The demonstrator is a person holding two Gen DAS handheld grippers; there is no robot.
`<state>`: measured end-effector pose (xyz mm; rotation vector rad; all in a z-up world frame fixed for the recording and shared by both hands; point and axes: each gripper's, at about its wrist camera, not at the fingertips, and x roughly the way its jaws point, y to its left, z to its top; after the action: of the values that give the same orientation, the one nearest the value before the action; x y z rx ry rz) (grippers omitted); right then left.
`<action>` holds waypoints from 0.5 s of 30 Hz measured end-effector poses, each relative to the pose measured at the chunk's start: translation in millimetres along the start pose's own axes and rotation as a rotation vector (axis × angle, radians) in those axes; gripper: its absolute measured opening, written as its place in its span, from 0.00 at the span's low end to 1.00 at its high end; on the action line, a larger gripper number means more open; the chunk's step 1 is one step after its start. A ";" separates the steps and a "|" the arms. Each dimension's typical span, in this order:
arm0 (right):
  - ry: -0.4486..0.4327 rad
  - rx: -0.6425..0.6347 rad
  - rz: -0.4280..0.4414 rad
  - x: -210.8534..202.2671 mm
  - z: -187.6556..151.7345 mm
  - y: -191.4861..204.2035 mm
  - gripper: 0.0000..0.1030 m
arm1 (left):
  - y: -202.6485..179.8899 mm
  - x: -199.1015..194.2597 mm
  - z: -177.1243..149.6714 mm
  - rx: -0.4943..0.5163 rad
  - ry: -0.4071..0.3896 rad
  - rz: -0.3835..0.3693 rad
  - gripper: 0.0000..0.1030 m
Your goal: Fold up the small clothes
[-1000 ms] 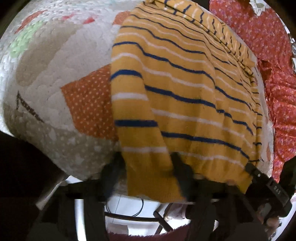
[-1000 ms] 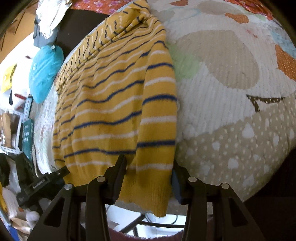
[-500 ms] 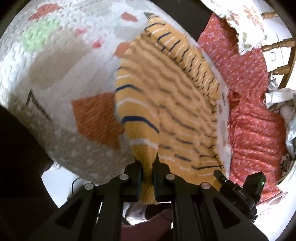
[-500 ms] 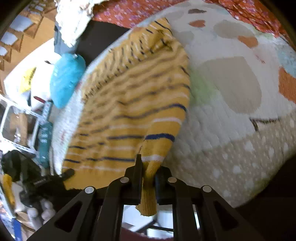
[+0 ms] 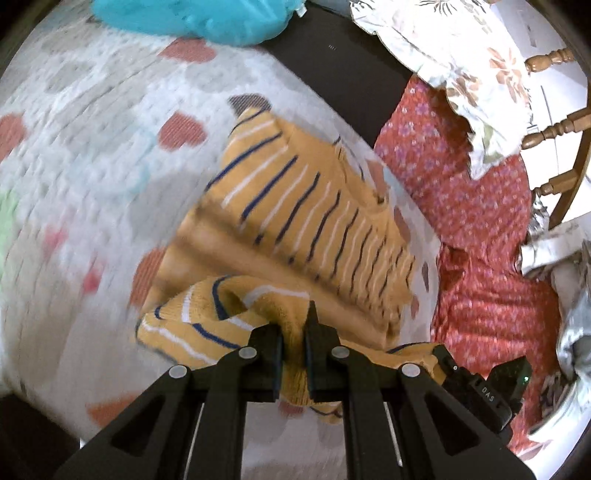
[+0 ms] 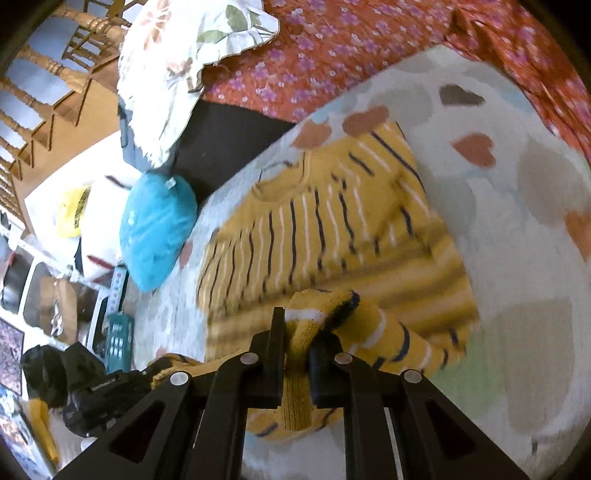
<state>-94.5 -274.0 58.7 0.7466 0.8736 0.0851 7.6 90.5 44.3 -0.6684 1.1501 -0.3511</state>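
- Left gripper [image 5: 293, 345]: fingers nearly together, pinching a thick wad of the sweater's [image 5: 295, 206] hem at 6 o'clock in its view. Only the knit keeps the pads apart.
- Sweater: yellow, navy and white stripes, lying on the quilt [image 5: 92, 147]. Neck end points to 12 o'clock, hem end is lifted off the quilt toward the camera. Body still flat, so the fold line looks to sit about mid-body.
- Teal cushion [image 5: 195, 14] at 12 o'clock, red floral cloth [image 5: 480, 221] at 3 o'clock. Both well apart from the sweater, not in the fold path.
- Heavy motion blur across the quilt in the left view, so edges there are unreliable.
- Right gripper [image 6: 296, 347]: same state, nearly closed on the other hem corner, a strip of knit hanging down between the fingers.
- Right view: collar at 11 o'clock, cuff bunched just above the fingers, so a sleeve is probably caught in the grip with the hem.
- Why held this way: one grip per hem corner keeps the bottom edge taut and level, so it can be carried over to the shoulders as one straight edge.
- Judgement: bottom-to-top fold is in hand, roughly the start of it. Next needs both grippers travelling toward 12 o'clock together.
- Risk: uneven travel skews the fold; bunched sleeve may leave a lump.
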 end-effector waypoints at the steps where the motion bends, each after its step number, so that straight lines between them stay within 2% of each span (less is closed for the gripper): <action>1: -0.005 0.000 -0.005 7.1 10.5 0.4 0.10 | -5.6 7.7 13.2 0.005 -0.003 0.004 0.09; 4: -0.023 0.014 -0.025 30.3 41.0 -1.1 0.10 | -17.3 29.7 47.6 0.009 -0.004 0.015 0.09; 8: -0.018 0.045 -0.082 66.2 77.8 -12.0 0.10 | -32.2 65.9 90.0 0.030 0.003 0.066 0.09; 13: 0.006 0.124 -0.131 107.9 111.3 -32.9 0.10 | -43.9 106.6 112.9 0.081 0.026 0.161 0.09; 15: 0.026 0.137 -0.123 121.0 117.7 -38.6 0.10 | -44.8 120.0 119.0 0.108 0.041 0.199 0.10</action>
<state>61.0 -325.1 2.4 0.8190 0.9548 -0.0747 166.6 23.5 16.2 -0.4500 1.2166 -0.2566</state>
